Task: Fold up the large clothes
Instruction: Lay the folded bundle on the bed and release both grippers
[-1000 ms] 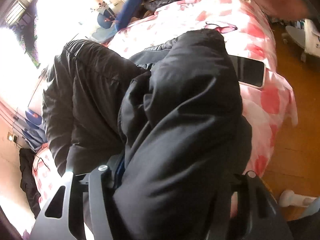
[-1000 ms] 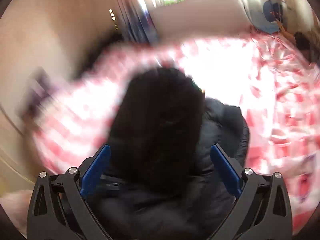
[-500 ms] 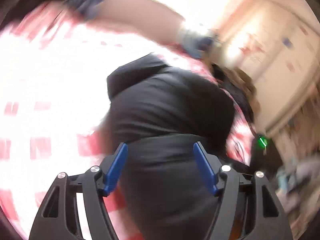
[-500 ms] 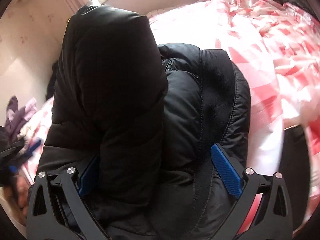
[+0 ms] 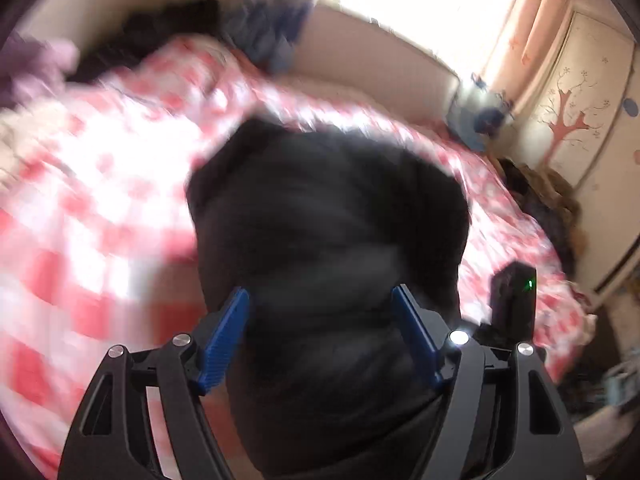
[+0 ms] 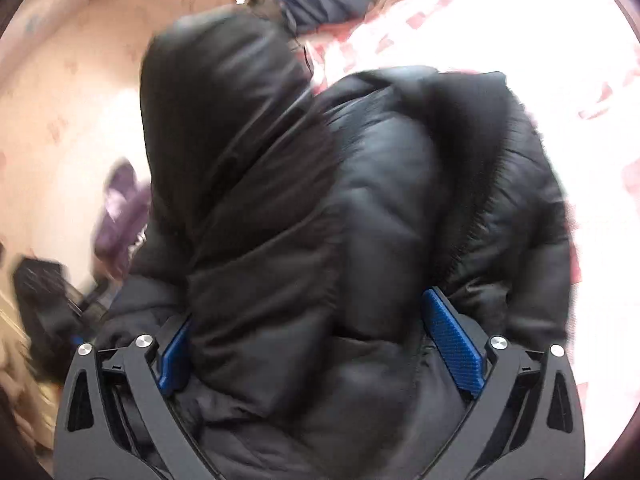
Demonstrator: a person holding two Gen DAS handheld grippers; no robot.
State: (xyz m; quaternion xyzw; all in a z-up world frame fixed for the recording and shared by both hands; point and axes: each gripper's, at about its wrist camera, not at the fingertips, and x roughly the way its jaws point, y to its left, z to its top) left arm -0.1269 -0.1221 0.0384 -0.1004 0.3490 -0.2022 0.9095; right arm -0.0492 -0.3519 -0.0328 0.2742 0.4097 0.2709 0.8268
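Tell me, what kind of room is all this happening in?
Most likely a bedroom in a home. A black puffer jacket lies on a bed with a pink-and-white checked cover, peach curtains hang by a bright window, and a wardrobe door painted with a tree stands nearby.

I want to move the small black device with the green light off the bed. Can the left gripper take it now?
Probably not. The left gripper has the black jacket bunched between its open jaws, and the device stands off to their right on the bedspread.
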